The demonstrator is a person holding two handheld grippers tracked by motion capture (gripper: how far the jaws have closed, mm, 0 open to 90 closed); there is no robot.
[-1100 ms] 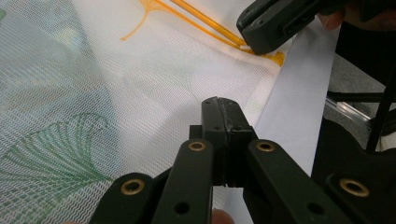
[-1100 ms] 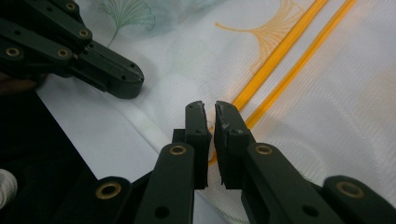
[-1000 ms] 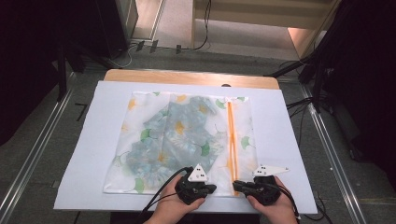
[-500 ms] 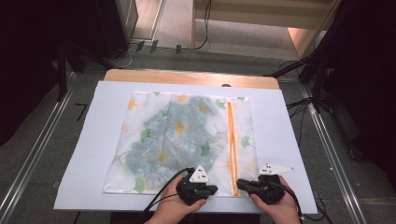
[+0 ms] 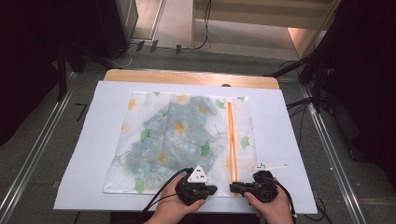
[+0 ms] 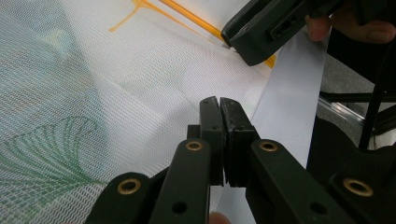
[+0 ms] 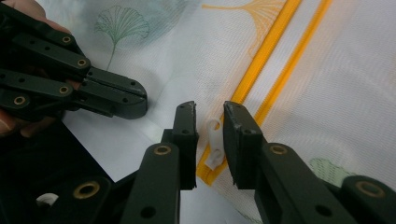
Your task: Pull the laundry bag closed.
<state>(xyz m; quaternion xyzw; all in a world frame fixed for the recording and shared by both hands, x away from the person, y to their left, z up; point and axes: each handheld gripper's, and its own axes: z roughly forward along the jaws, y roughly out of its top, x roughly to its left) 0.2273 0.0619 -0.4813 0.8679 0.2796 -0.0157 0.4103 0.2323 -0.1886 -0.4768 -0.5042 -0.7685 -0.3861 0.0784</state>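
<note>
A white mesh bag printed with ginkgo leaves lies flat, with blue-green cloth inside and an orange zipper down its right side. At the bag's near edge my left gripper is shut, pinching the mesh there. My right gripper sits at the zipper's near end. Its jaws have just been opening. The white zipper pull stands between its pads with a gap on each side. Each gripper view also shows the other gripper close by: the right gripper and the left gripper.
The bag rests on a white sheet over a wooden table. Metal rails run along both sides. The floor beyond has cables and dark stands. Bare sheet surrounds the bag on the left and right.
The right gripper has shifted slightly at the zipper's near end. The left gripper and the bag have stayed where they were.
</note>
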